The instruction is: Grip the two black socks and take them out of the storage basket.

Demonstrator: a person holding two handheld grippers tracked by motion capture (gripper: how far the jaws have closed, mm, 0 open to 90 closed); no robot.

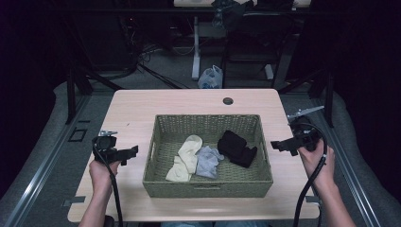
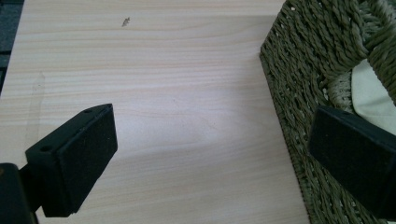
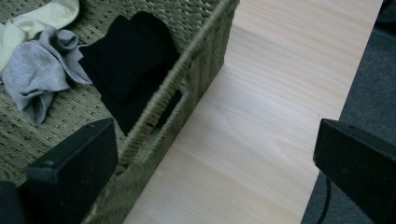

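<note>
From the high view, we hold the left gripper (image 1: 124,154) just outside the left wall of the woven basket (image 1: 153,142) and the right gripper (image 1: 283,146) just outside its right wall, both empty and apart from it. Inside lie a cream sock (image 1: 185,157), a grey sock (image 1: 207,161) touching it, and a black sock (image 1: 236,147) toward the right side.

In the left gripper view, our jaws stand wide apart over bare table (image 2: 154,93), one jaw overlapping the basket (image 2: 299,70) wall. We judge that dropping straight in could catch that jaw on the rim and shove the basket.

In the right gripper view, the jaws are likewise spread, straddling the basket (image 3: 196,60) wall near its handle slot, with the black sock (image 3: 126,65) just inside. Closing here could pinch the weave instead, and reaching for the grey sock (image 3: 37,74) risks dragging its neighbour along.
</note>
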